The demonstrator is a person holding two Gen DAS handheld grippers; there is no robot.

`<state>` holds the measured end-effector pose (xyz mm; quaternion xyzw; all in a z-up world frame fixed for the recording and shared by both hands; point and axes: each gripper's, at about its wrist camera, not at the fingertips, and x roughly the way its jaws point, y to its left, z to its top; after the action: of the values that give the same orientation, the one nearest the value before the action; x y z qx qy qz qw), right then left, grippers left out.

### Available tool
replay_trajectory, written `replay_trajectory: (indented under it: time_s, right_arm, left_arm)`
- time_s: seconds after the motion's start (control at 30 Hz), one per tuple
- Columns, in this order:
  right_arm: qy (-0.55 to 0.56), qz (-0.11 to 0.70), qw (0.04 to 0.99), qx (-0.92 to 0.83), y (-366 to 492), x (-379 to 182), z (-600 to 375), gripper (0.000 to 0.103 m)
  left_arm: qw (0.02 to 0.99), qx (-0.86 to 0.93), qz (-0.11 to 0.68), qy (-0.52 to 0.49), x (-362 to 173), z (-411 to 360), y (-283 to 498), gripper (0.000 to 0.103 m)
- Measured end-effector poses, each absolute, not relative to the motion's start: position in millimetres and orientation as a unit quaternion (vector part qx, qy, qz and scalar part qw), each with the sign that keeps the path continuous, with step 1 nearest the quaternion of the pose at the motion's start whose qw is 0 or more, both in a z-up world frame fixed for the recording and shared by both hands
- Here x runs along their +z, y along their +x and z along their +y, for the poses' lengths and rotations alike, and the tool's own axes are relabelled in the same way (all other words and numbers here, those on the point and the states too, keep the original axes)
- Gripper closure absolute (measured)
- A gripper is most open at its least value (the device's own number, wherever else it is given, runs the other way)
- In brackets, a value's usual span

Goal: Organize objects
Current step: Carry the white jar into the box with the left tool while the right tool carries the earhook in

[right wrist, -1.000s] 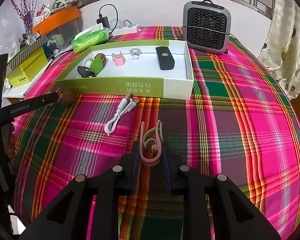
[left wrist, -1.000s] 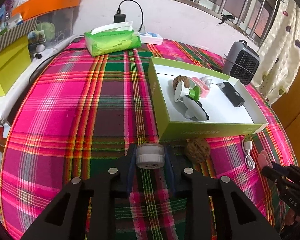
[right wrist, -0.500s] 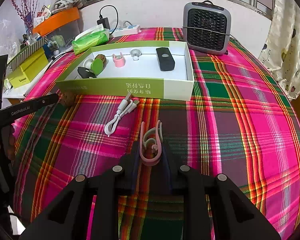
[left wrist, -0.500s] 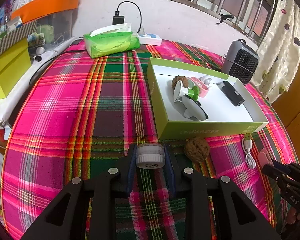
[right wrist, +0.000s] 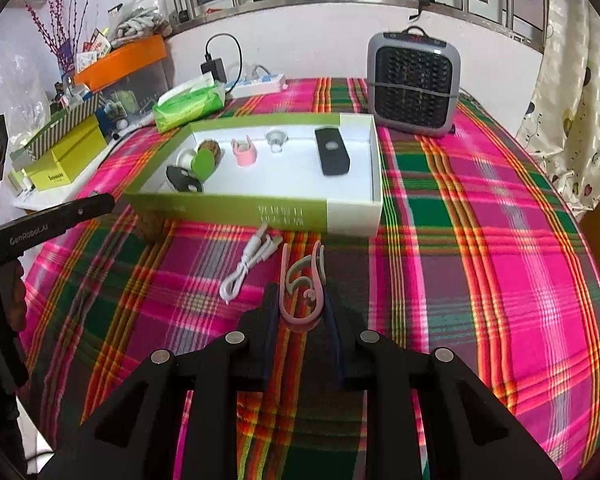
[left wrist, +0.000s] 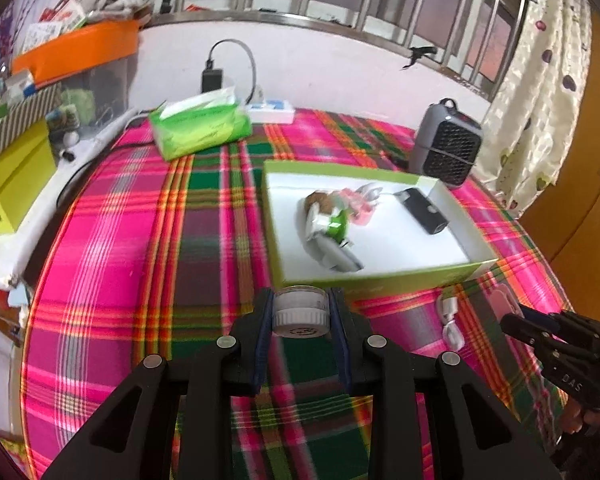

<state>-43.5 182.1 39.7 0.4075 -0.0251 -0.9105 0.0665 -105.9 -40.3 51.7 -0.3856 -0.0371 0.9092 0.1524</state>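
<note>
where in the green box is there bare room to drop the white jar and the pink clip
Bare white floor lies in the green-walled cardboard box along its near wall, below the flat black device, and in the right near corner. The left end is crowded: walnut, green disc, dark oval. The small pink clip sits mid-back.

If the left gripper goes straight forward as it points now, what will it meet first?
Probably the near wall of the green box. The left gripper, shut on a small white jar, points at that wall's left end; how high it is above the cloth is unclear.
</note>
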Motion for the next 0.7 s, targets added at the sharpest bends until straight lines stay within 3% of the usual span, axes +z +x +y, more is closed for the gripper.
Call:
replay_trajectory:
  time_s: [0.7]
  right_arm:
    - [0.394,-0.022,0.12,-0.911,-132,69,179,0.081]
  left_arm:
    - [0.213,0.892,-0.027,-0.397,58,24,-156,0.078]
